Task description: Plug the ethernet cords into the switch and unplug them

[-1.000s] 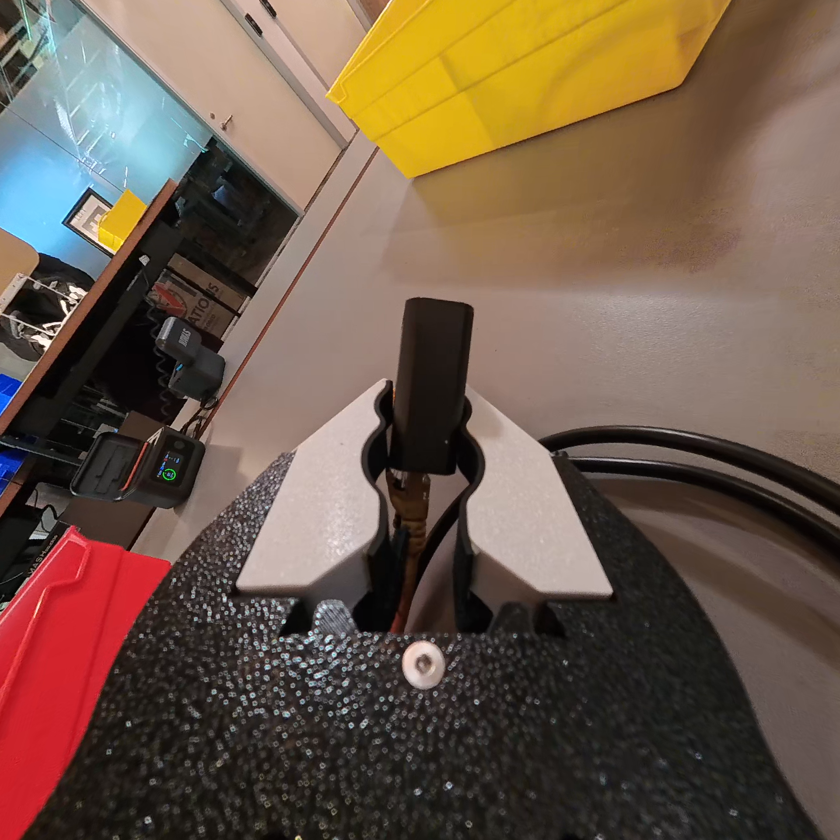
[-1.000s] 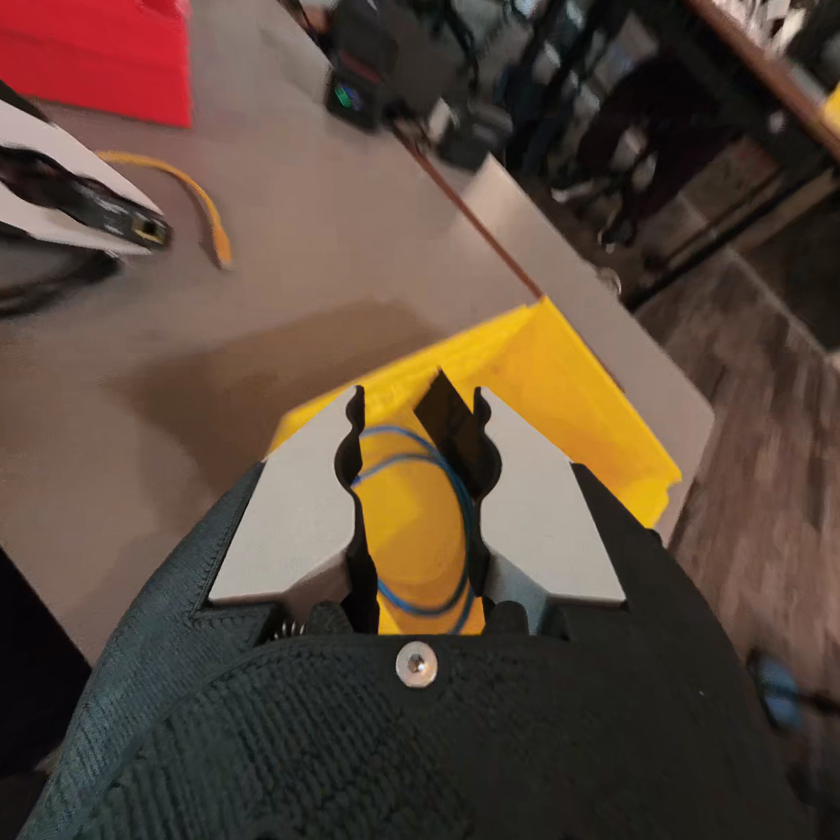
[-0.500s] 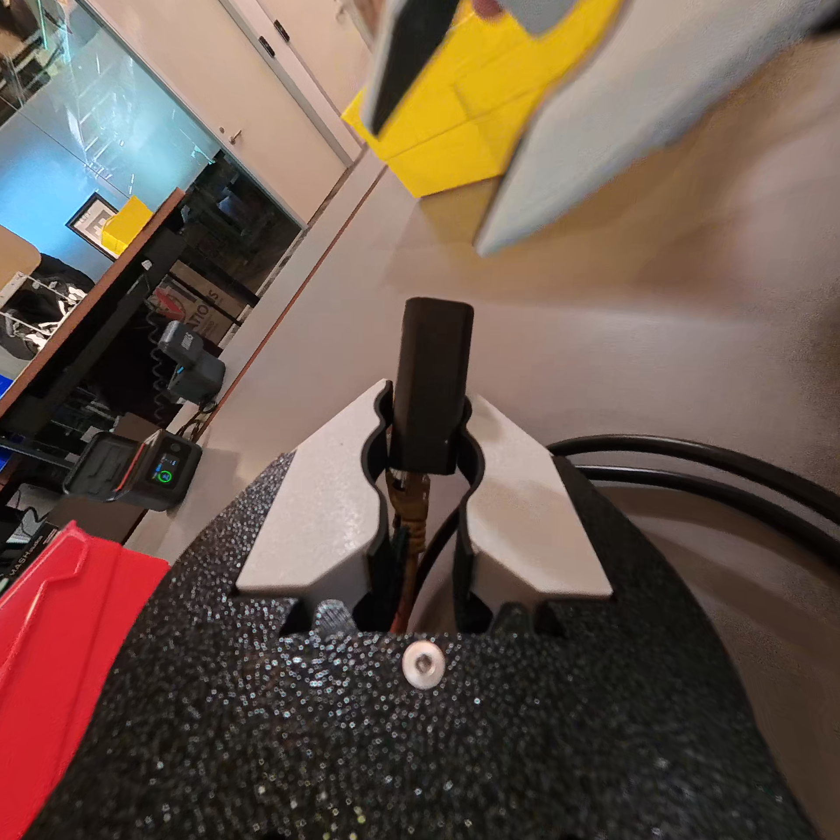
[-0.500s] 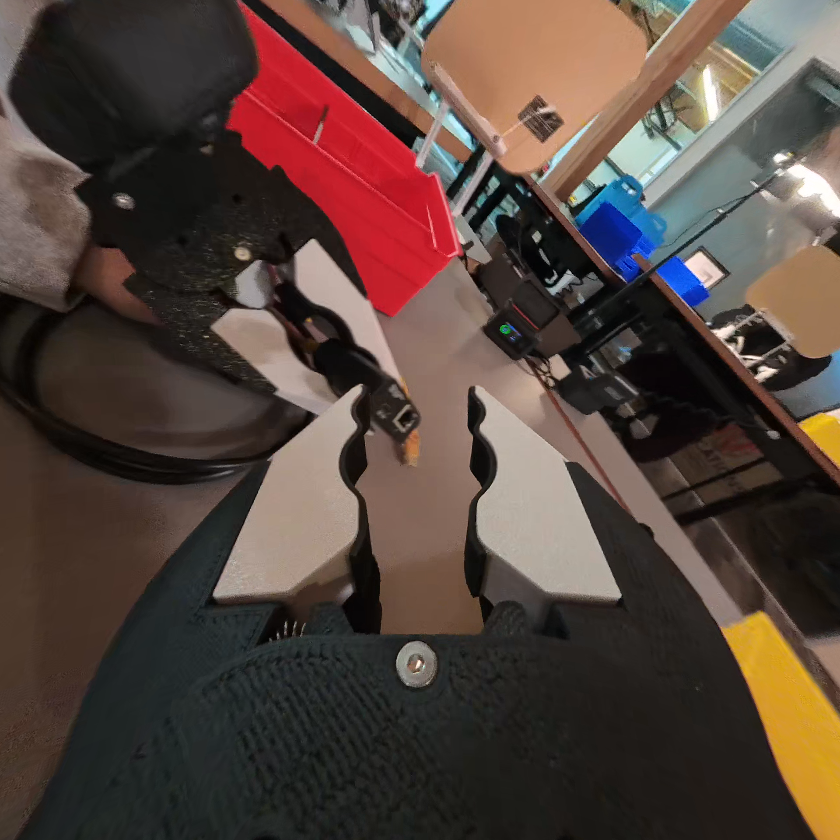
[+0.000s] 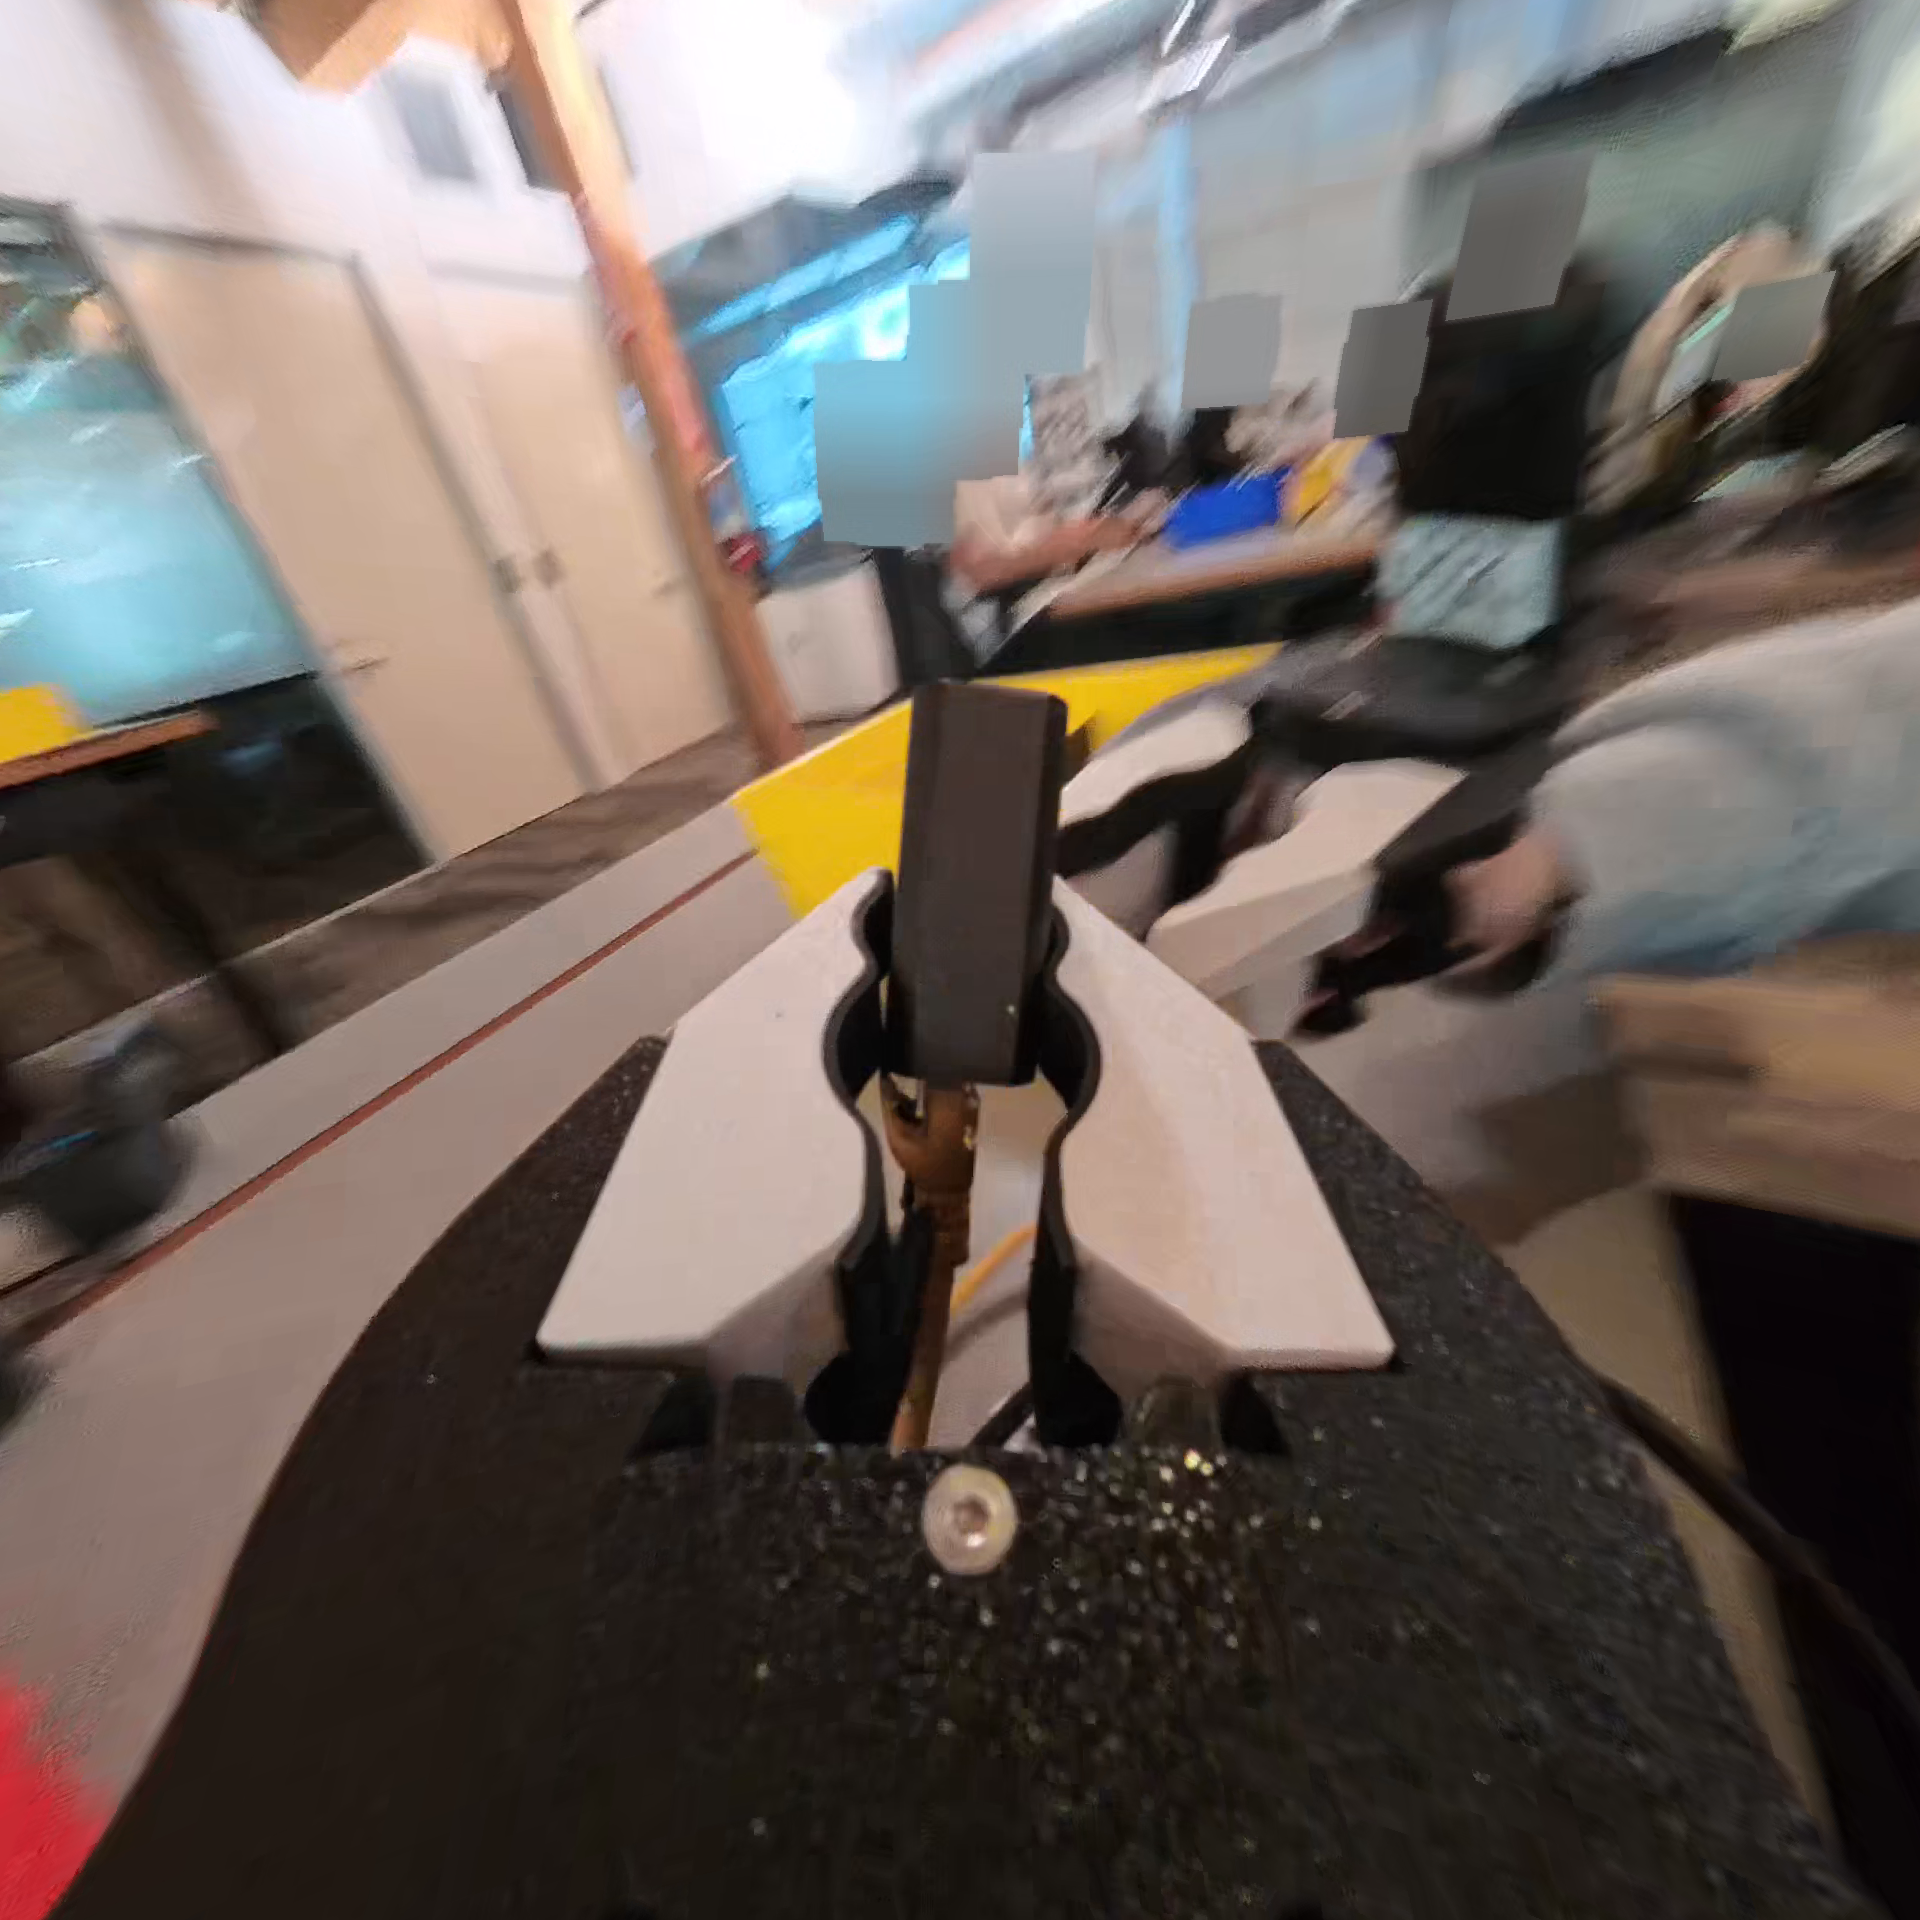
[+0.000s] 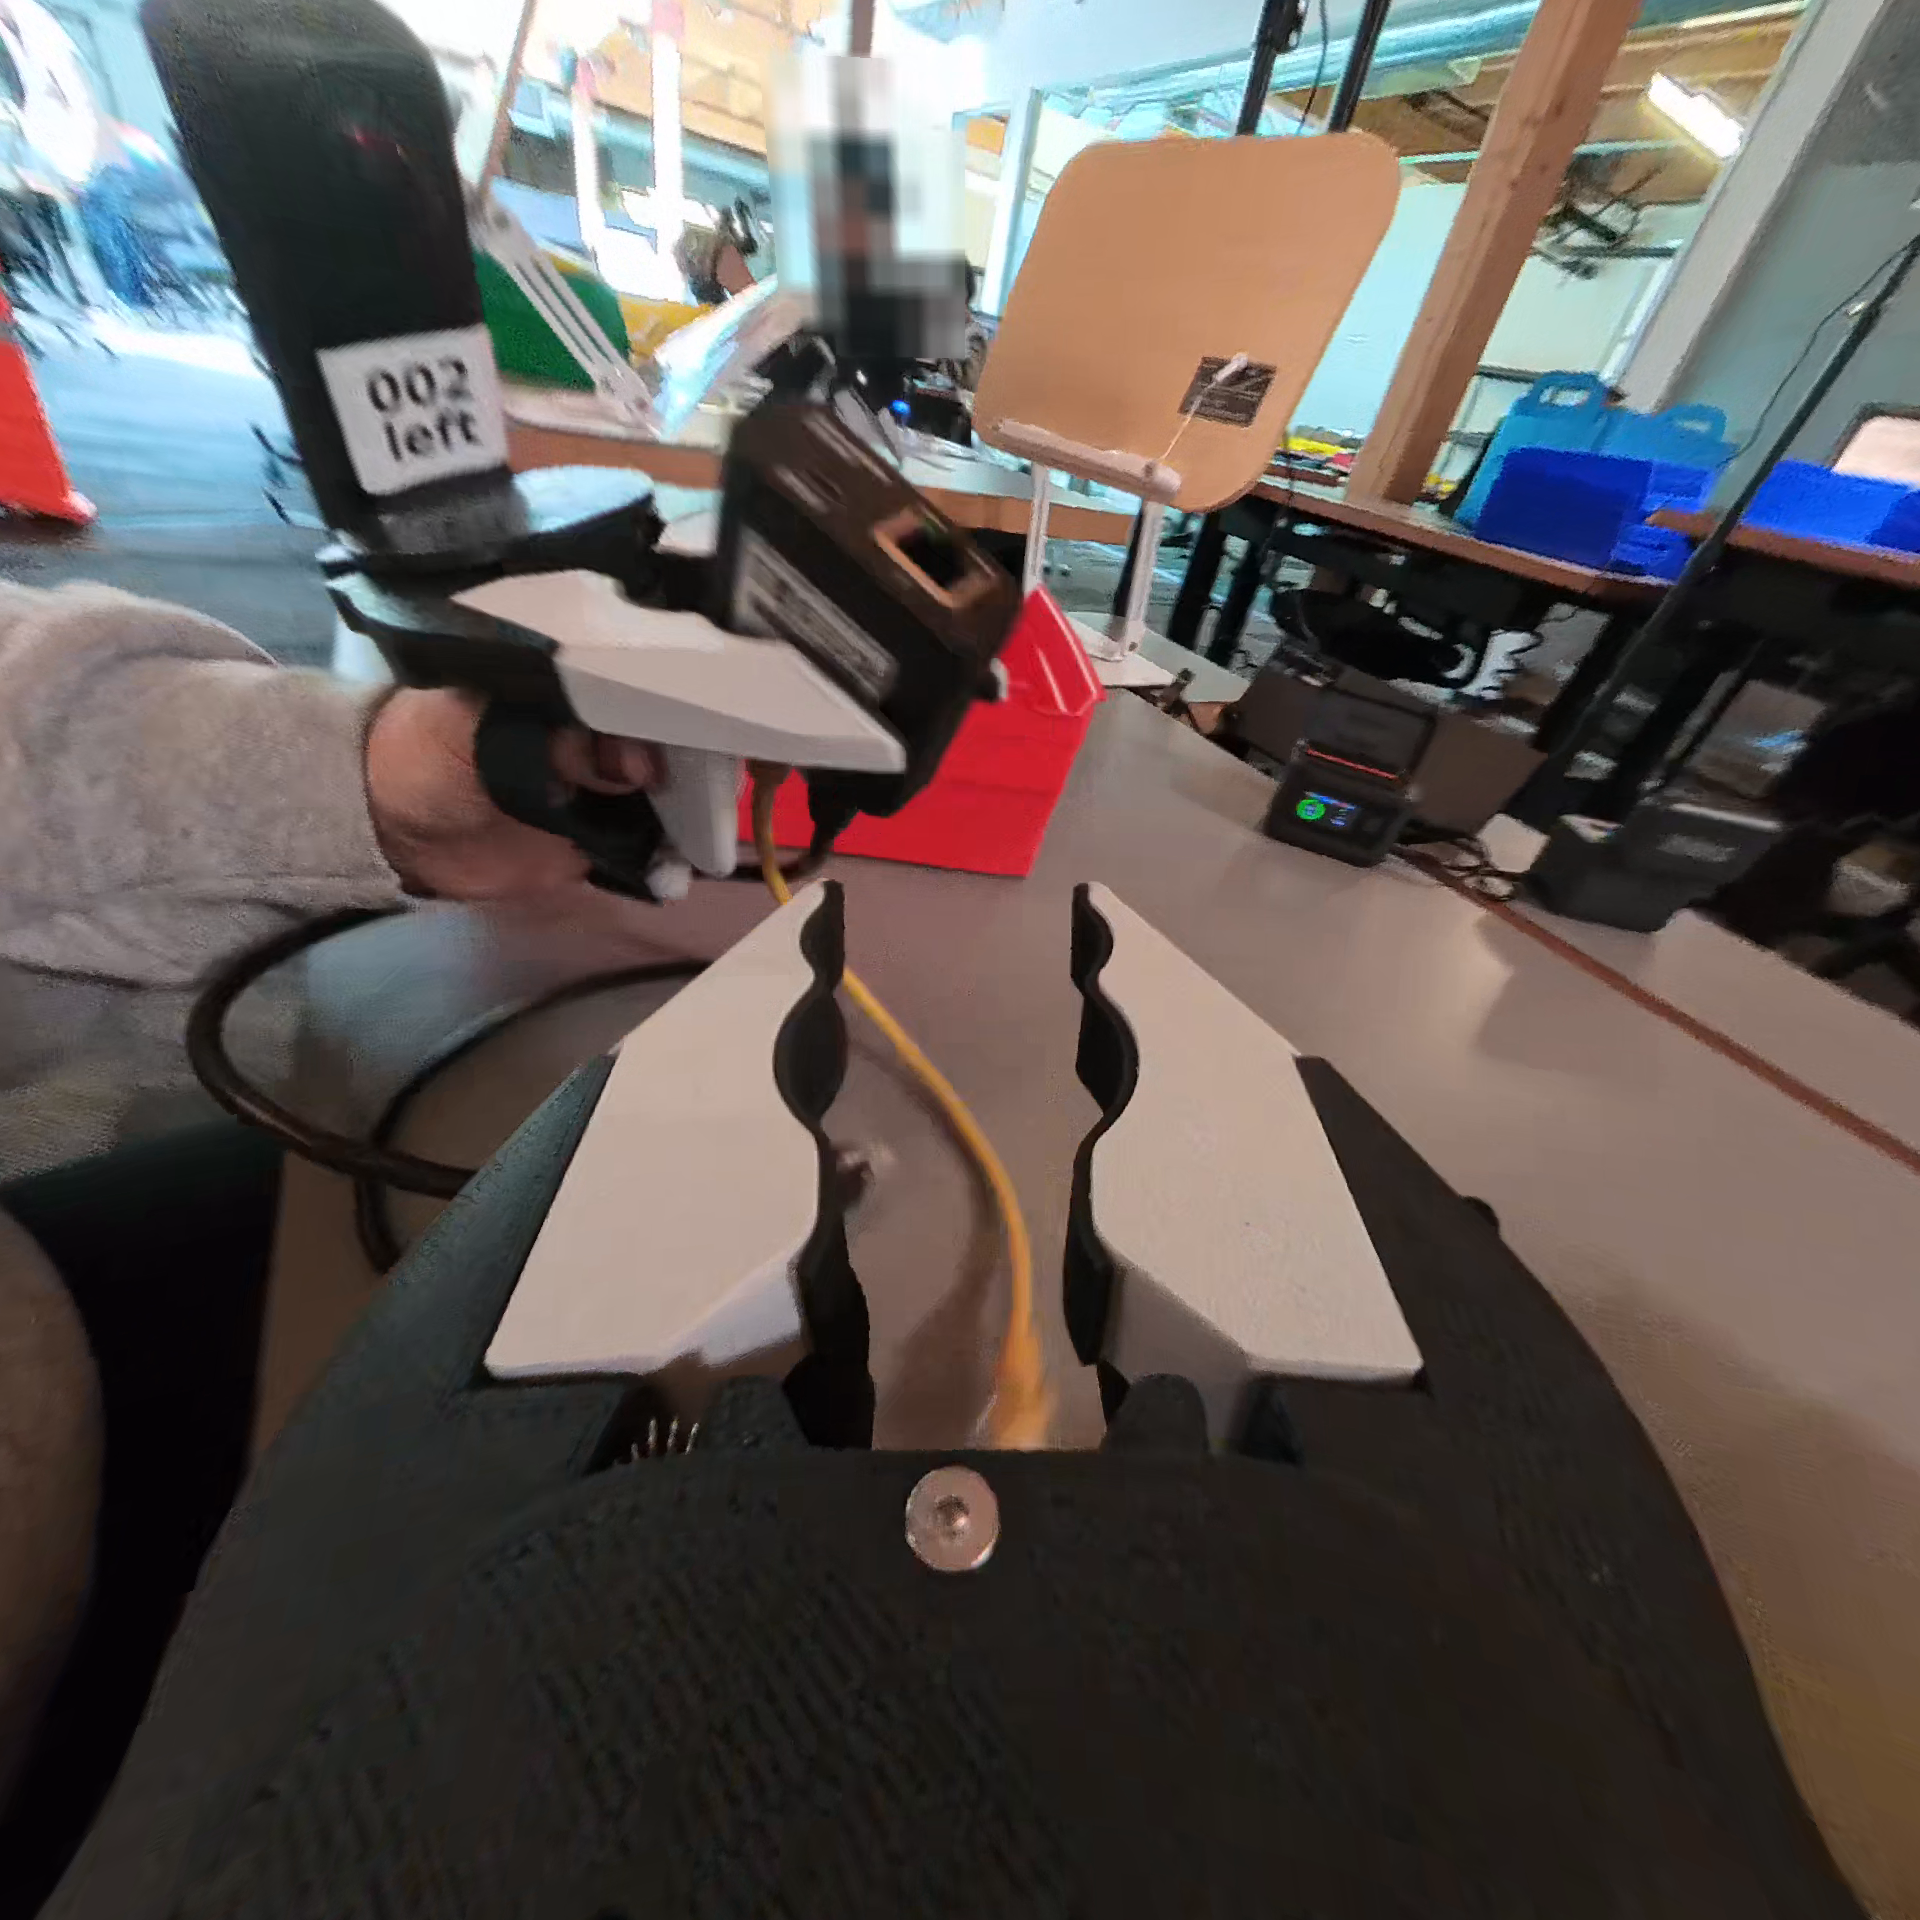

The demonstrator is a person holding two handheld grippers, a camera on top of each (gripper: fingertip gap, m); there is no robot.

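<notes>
My left gripper (image 5: 971, 904) is shut on a small black switch (image 5: 977, 883) and holds it up above the grey table. In the right wrist view the switch (image 6: 831, 582) shows an open port (image 6: 920, 551) on its end face. A yellow ethernet cord (image 6: 966, 1122) hangs from the switch's underside down to the table. Its free plug end (image 6: 1023, 1392) lies between the fingers of my right gripper (image 6: 954, 904), which is open and holds nothing. The cord also shows behind the switch in the left wrist view (image 5: 940, 1226).
A red bin (image 6: 966, 790) stands on the table behind the switch. A yellow bin (image 5: 831, 821) is ahead of the left gripper. A thick black cable (image 6: 270, 1101) loops on the table at the left. A small device with a lit screen (image 6: 1340, 810) sits near the far edge.
My left gripper has lifted and swung the switch up and to the right, away from the tabletop. My right gripper has come in low over the yellow cord's free end.
</notes>
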